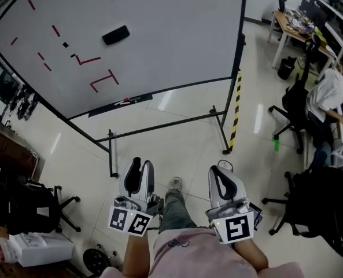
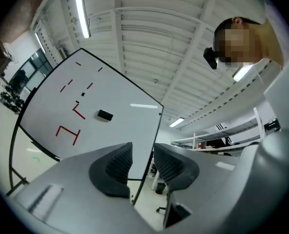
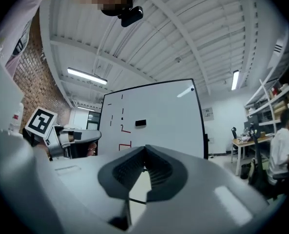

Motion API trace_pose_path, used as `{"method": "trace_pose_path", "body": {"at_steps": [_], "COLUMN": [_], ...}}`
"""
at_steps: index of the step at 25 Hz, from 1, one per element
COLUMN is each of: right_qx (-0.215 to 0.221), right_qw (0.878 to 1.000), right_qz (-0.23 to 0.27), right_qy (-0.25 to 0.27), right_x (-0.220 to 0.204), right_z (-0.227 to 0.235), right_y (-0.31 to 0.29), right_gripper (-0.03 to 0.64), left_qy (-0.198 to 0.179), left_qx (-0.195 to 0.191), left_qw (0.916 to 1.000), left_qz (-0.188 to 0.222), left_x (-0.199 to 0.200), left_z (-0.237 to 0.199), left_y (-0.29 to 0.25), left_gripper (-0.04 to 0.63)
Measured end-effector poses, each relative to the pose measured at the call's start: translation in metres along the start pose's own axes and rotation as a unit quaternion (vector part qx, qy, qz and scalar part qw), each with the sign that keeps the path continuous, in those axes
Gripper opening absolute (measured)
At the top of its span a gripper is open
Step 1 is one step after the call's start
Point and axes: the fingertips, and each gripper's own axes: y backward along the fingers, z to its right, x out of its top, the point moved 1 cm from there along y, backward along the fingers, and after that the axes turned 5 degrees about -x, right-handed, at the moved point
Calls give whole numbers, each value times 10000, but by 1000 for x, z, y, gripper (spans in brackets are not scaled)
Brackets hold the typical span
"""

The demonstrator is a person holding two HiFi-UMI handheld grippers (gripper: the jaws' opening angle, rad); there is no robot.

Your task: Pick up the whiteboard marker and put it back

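Note:
The whiteboard [image 1: 159,28] stands on a wheeled frame ahead of me, with red strokes and a black eraser [image 1: 115,35] on it. A whiteboard marker [image 1: 124,101] with a red end lies on the dark tray [image 1: 104,110] along the board's lower edge. My left gripper [image 1: 137,175] is held low and near my body, far from the tray; its jaws stand slightly apart with nothing between them [image 2: 142,147]. My right gripper [image 1: 226,181] is beside it, its tips touching and empty [image 3: 144,150]. Both gripper views show the board [image 2: 110,96] [image 3: 159,111], but I cannot make out the marker in them.
The board's stand has a leg with yellow-black tape [image 1: 236,112]. A person [image 1: 327,97] sits at a desk on the right among office chairs [image 1: 290,112]. A black chair [image 1: 26,204] and white bags [image 1: 38,248] are at the lower left. My leg and shoe [image 1: 175,184] are between the grippers.

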Motion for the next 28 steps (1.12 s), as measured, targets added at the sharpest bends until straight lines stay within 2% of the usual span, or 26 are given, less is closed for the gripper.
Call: {"method": "trace_pose_path", "body": {"at_steps": [2, 4, 7, 11, 13, 18, 21, 24, 28], "right_qx": [-15, -14, -10, 77, 171, 667, 956, 966, 865], "right_qw": [9999, 9998, 9996, 9997, 9995, 9973, 9951, 9949, 9958], "right_qz": [-10, 170, 269, 195, 243, 293, 251, 277, 260], "right_qy": [-106, -84, -9, 79, 124, -21, 11, -9, -127], "right_x": [12, 32, 46, 50, 56, 62, 60, 63, 63], "right_z": [0, -6, -24, -55, -74, -141, -171, -177, -173], "right_y": [41, 71, 98, 109, 105, 94, 97, 99, 105], "right_gripper": [3, 3, 3, 3, 3, 3, 3, 3, 3], "left_qy": [37, 61, 171, 366, 463, 185, 341, 426, 348], "left_qx": [-171, -319, -400, -400, -327, -58, 37, -6, -97], "left_qw": [9998, 9994, 9991, 9985, 9983, 9998, 9993, 9991, 9993], "left_qz": [-99, -93, -4, 81, 117, 59, 117, 91, -37], "left_x": [4, 15, 27, 37, 43, 58, 63, 61, 58], "left_z": [41, 68, 84, 86, 83, 67, 61, 67, 80], "left_y": [33, 61, 92, 126, 144, 188, 206, 212, 217], "left_gripper": [175, 175, 182, 205, 268, 270, 270, 270, 270]}}
